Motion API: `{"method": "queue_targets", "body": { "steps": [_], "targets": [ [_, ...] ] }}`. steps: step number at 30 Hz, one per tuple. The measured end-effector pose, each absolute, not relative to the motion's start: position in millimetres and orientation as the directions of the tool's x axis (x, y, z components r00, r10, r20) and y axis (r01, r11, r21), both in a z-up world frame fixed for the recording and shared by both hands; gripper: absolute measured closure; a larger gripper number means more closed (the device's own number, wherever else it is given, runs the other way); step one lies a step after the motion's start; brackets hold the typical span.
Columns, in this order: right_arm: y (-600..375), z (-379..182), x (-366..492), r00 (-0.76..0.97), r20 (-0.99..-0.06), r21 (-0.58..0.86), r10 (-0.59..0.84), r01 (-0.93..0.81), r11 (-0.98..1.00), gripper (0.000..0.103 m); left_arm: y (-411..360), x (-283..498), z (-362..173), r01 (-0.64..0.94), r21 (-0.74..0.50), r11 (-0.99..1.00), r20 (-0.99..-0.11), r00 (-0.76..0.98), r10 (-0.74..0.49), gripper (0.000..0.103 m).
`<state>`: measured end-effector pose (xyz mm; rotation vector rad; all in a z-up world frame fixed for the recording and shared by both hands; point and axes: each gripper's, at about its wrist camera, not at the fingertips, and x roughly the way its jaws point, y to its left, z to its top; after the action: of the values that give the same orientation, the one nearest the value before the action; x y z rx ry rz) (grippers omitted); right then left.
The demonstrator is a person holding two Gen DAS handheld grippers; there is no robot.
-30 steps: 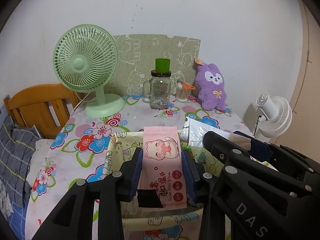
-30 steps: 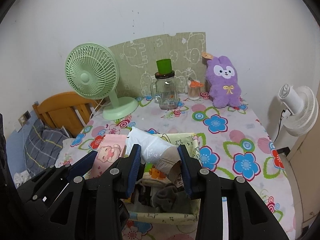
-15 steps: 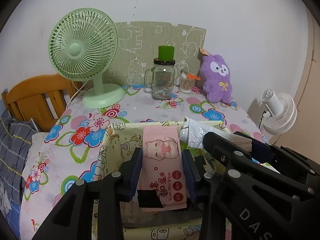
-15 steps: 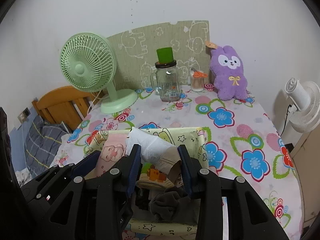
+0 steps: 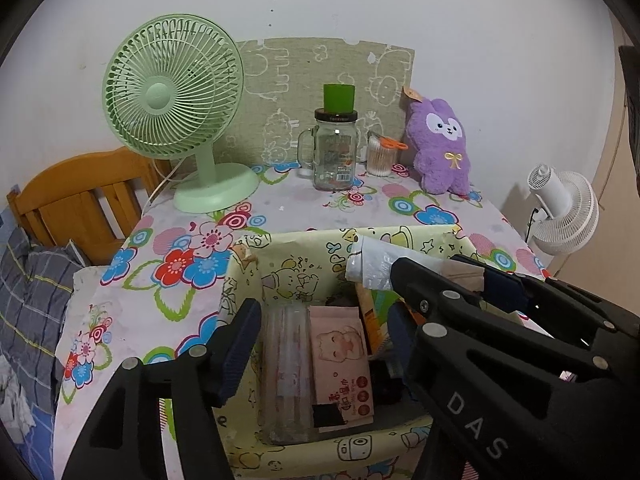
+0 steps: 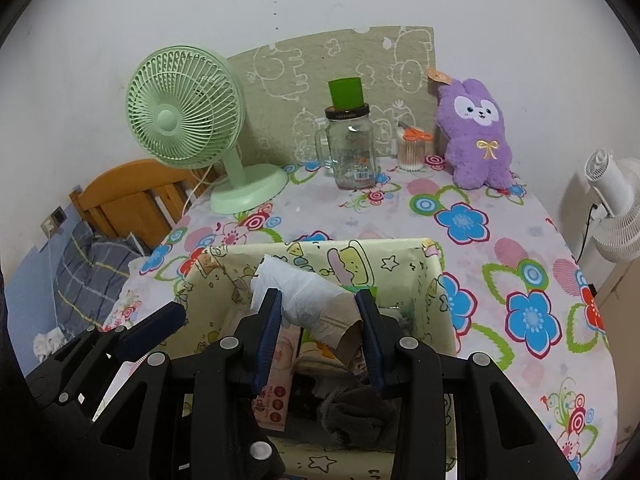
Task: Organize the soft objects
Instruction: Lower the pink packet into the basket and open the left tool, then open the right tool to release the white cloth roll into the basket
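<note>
A yellow cartoon-print storage box [image 5: 288, 272] [image 6: 360, 264] stands on the flowered tablecloth. The pink wipes pack [image 5: 344, 360] [image 6: 276, 364] lies inside it beside a clear packet [image 5: 284, 364]. My left gripper [image 5: 320, 328] hangs over the pack with its jaws opening and the pads clear of it. My right gripper [image 6: 317, 300] is shut on a roll of white plastic bags [image 6: 308, 300] [image 5: 368, 264] with a cardboard core, held just above the box. A dark cloth [image 6: 352, 408] lies in the box below the roll.
At the back of the table stand a green desk fan [image 5: 172, 92], a glass mug jar with a green cup on it [image 5: 334, 152], a cotton swab jar [image 5: 380, 156] and a purple plush rabbit [image 5: 440, 144]. A wooden bed frame [image 5: 80, 196] is on the left, a white fan [image 5: 564, 208] on the right.
The left jaws have spread and the pink wipes pack has dropped from them into the box. The right gripper has sunk slightly toward the box, still holding the roll.
</note>
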<state>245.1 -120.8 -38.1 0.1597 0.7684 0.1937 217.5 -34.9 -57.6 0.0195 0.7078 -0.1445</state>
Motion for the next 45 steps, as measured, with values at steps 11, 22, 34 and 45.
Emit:
{"method": "queue_targets", "body": {
  "steps": [11,22,34,45],
  "targets": [
    [-106.7,-42.4,266.0,0.681,-0.685,0.21,0.259,-0.156,0.965,0.062,-25.1,229.9,-60.4,0.11,-0.039,0.993,-0.67,0.735,-0.108,0.024],
    [-108.9,-53.3,278.1,0.658,-0.709,0.198,0.253,-0.159,0.967,0.058,-29.9,241.6,-69.9,0.12,-0.034,0.992,-0.692,0.713,-0.11,0.024],
    [-119.7,-44.3,265.7,0.693,-0.688,0.176,0.217,-0.131,0.976,0.016,-37.9,236.0,-64.2,0.138,-0.044,0.989,-0.677,0.724,-0.131,0.013],
    [-136.7,-28.1,237.8,0.724,-0.663,0.187,0.192,-0.089,0.978,0.005,-45.5,214.4,-52.0,0.159,-0.066,0.985,-0.658,0.735,-0.163,0.003]
  ]
}}
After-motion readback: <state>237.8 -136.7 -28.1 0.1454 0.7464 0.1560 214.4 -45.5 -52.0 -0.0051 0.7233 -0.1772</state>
